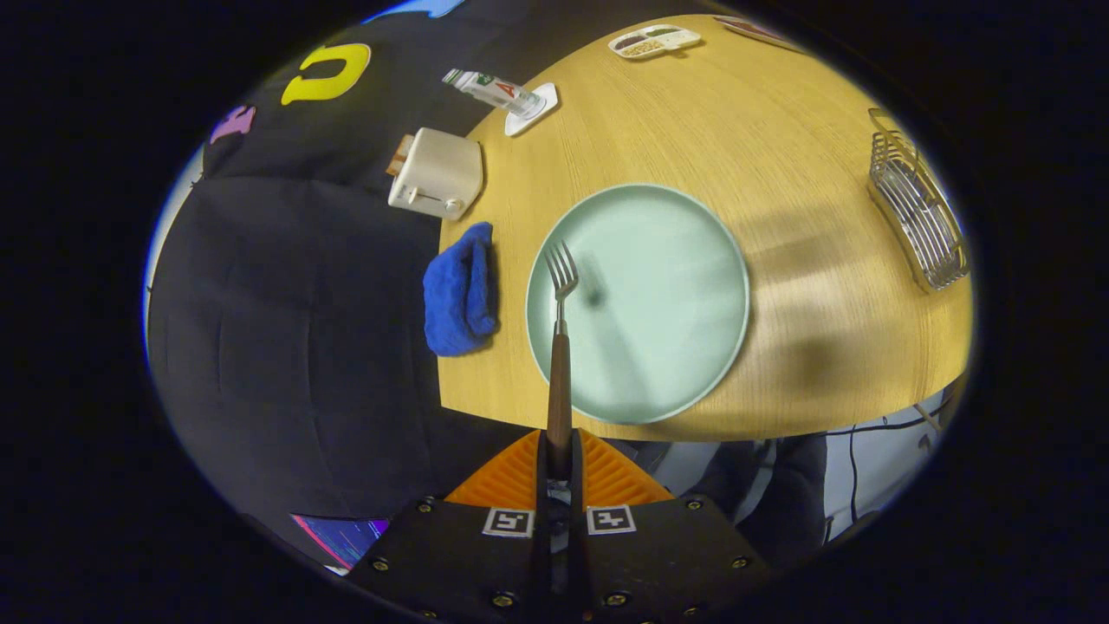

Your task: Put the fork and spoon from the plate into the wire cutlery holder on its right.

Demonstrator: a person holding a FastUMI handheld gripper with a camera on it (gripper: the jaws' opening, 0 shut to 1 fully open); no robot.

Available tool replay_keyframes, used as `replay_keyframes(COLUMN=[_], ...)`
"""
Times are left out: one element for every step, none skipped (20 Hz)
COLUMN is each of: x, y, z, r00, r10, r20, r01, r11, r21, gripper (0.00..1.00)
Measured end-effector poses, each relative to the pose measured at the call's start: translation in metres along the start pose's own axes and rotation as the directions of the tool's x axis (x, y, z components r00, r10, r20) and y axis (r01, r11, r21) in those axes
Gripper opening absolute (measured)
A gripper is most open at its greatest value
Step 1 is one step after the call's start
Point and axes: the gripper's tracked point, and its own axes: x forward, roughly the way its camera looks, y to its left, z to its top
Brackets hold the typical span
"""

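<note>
My orange fingers squeeze the wooden-handled metal fork above the round green plate; the silver wire cutlery holder waits empty.

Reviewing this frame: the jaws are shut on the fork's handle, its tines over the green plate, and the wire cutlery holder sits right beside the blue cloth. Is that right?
Not quite. In the gripper view the wire cutlery holder stands apart on the far side of the green plate from the blue cloth. The rest holds: the gripper has its jaws shut on the fork, tines over the plate.
</note>
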Motion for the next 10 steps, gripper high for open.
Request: replay_keyframes(x=[-0.007, -0.015, -0.022, -0.03, -0.037, -0.043, -0.05, -0.056, -0.063, -0.07], y=[0.001, 0.0, -0.001, -0.004, -0.007, -0.011, -0.015, -0.019, -0.024, -0.029], z=[0.006, 0.01, 0.015, 0.02, 0.025, 0.028, 0.032, 0.036, 0.039, 0.043], r00=[1.0, 0.999, 0.997, 0.994, 0.991, 0.987, 0.983, 0.978, 0.974, 0.968], r10=[0.007, 0.008, 0.003, -0.003, -0.01, -0.016, -0.023, -0.03, -0.037, -0.045], r20=[0.027, 0.053, 0.081, 0.108, 0.135, 0.159, 0.181, 0.204, 0.225, 0.249], r01=[-0.007, -0.008, -0.003, 0.004, 0.011, 0.016, 0.02, 0.024, 0.028, 0.03], r11=[1.0, 1.0, 1.0, 1.0, 1.0, 1.0, 1.0, 0.999, 0.999, 0.998], r21=[0.002, -0.001, -0.004, -0.006, -0.003, 0.006, 0.017, 0.03, 0.045, 0.062], gripper=[0.08, 0.08, 0.08, 0.08, 0.08, 0.08, 0.08, 0.08, 0.08, 0.08])
